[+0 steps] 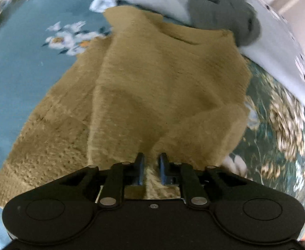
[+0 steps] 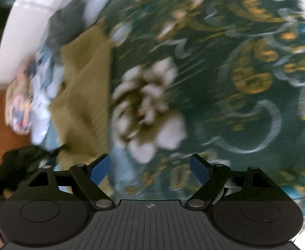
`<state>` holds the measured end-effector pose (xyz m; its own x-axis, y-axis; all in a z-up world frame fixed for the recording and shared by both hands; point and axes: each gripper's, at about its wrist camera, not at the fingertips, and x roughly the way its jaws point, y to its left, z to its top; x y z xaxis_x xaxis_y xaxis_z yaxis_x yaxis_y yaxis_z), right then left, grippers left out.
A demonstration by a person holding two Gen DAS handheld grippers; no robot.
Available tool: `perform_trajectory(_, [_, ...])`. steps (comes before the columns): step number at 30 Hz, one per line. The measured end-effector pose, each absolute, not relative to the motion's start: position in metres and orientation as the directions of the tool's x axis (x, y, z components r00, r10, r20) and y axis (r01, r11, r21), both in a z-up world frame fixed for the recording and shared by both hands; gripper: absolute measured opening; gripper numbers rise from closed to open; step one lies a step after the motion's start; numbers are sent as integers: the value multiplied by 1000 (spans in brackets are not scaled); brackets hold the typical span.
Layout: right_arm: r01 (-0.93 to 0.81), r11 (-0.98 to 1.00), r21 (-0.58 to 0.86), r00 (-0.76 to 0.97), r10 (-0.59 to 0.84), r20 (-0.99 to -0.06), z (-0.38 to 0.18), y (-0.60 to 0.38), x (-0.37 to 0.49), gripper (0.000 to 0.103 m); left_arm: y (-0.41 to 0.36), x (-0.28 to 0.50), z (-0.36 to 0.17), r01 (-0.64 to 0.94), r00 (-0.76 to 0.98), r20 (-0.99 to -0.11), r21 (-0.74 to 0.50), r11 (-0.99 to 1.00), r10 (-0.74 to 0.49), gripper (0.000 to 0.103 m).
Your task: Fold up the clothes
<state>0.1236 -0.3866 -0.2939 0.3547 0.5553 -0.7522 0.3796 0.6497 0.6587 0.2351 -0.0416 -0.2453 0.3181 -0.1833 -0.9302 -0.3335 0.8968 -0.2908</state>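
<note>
The left gripper [image 1: 151, 162] is pinching a fold of the tan sweater [image 1: 152, 79], its jaws nearly closed. The right gripper [image 2: 150, 166] is hovering wide open, empty, over the patterned bedcover [image 2: 225, 83]. The sweater is lying partly folded; the grey garment [image 1: 225, 10] is waiting.

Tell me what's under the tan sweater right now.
The tan sweater lies on a bedspread, plain blue with white flowers on one side, dark green floral on the other. Whatever lies directly beneath the knit is covered. The left gripper pinches its near edge.
</note>
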Motion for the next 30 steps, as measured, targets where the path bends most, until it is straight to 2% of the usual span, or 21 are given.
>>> perform_trajectory(2, [327,648,688,344,597,-725,-292,-369,131,82,-29,232,-251,-385,308,-921,-349,854,-238,34])
perform_trajectory(7, [201,648,734,303,672,-676,-290,-333,147,82,8,211,-249,-505,359,-876,-471,723,-320,45])
perform_trajectory(11, [170,618,767,278,717,-640,-290,-315,156,72,44,183,-242,-573,383,-878,-469,672,-286,47])
perform_trajectory(18, [140,540,830,320,769,-554,-279,-304,162,56,112,134,-239,-700,360,-921,-374,608,-151,51])
perform_trajectory(19, [144,526,838,335,771,-541,-278,-305,163,50,121,127,-240,-721,356,-924,-367,587,-139,52])
perform_trajectory(22, [182,483,857,381,768,-514,-281,-309,169,48,140,106,-244,-766,335,-935,-341,545,-114,53])
perform_trajectory(26, [255,469,846,411,739,-533,-290,-306,181,35,149,90,-251,-788,301,-947,-311,532,-109,53])
perform_trajectory(27, [270,476,837,413,728,-547,-291,-305,184,29,150,87,-253,-791,295,-949,-307,529,-109,53])
perform_trajectory(28, [282,494,822,413,711,-569,-292,-303,186,15,150,84,-255,-794,290,-951,-302,528,-109,54])
perform_trajectory(29, [286,519,805,418,688,-593,-289,-301,186,5,151,82,-256,-795,284,-953,-297,529,-108,55])
perform_trajectory(30, [284,542,791,430,665,-611,-286,-298,186,5,152,80,-257,-796,280,-954,-293,530,-107,56])
